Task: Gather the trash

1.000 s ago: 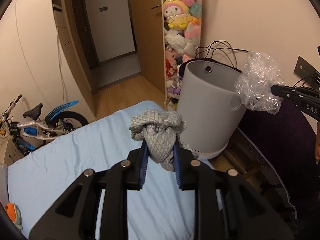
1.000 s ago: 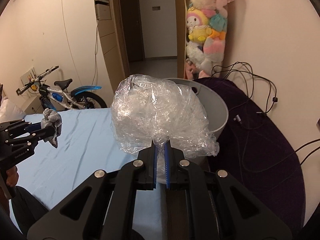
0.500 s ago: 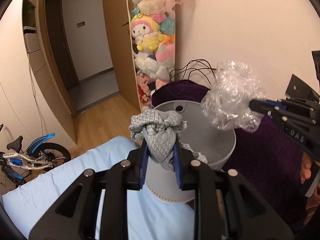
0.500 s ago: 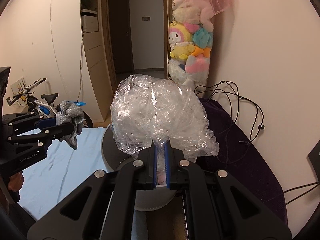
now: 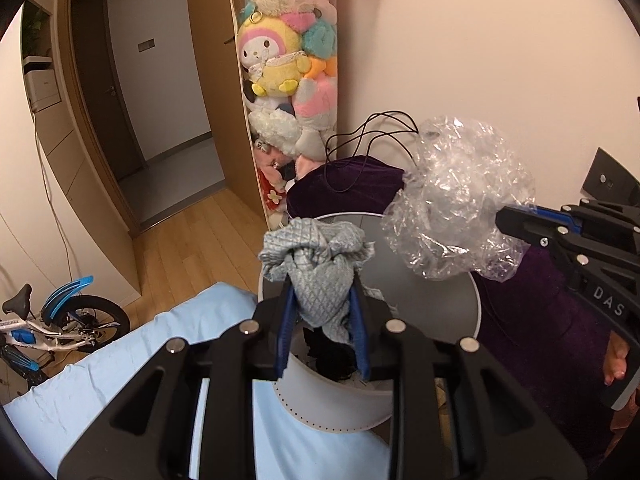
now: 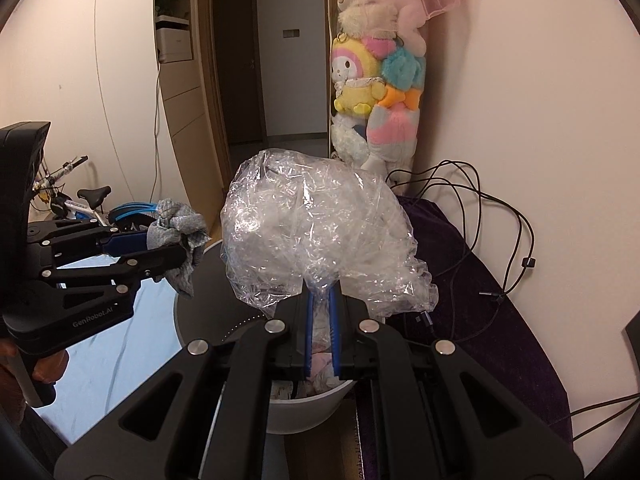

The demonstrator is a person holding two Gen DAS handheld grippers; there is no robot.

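My left gripper (image 5: 322, 300) is shut on a crumpled grey quilted cloth (image 5: 316, 264) and holds it over the near rim of a round grey bin (image 5: 332, 408). My right gripper (image 6: 320, 304) is shut on a big wad of clear plastic wrap (image 6: 320, 232), which hangs over the bin's opening (image 6: 208, 320). In the left wrist view the wrap (image 5: 456, 204) and right gripper (image 5: 508, 216) come in from the right above the bin. In the right wrist view the left gripper (image 6: 176, 248) with the cloth (image 6: 176, 236) is at the left. Trash lies inside the bin.
The bin stands beside a bed with a light blue sheet (image 5: 100, 380). A purple cushion (image 6: 472, 280) with black cables (image 6: 500, 208) lies to the right. Plush toys (image 5: 280, 60) hang by the door. A child's bike (image 5: 52, 324) stands on the wood floor.
Both grippers have risen and moved forward over the bin, which now sits lower and nearer in both views. The cloth and the wrap stay gripped.
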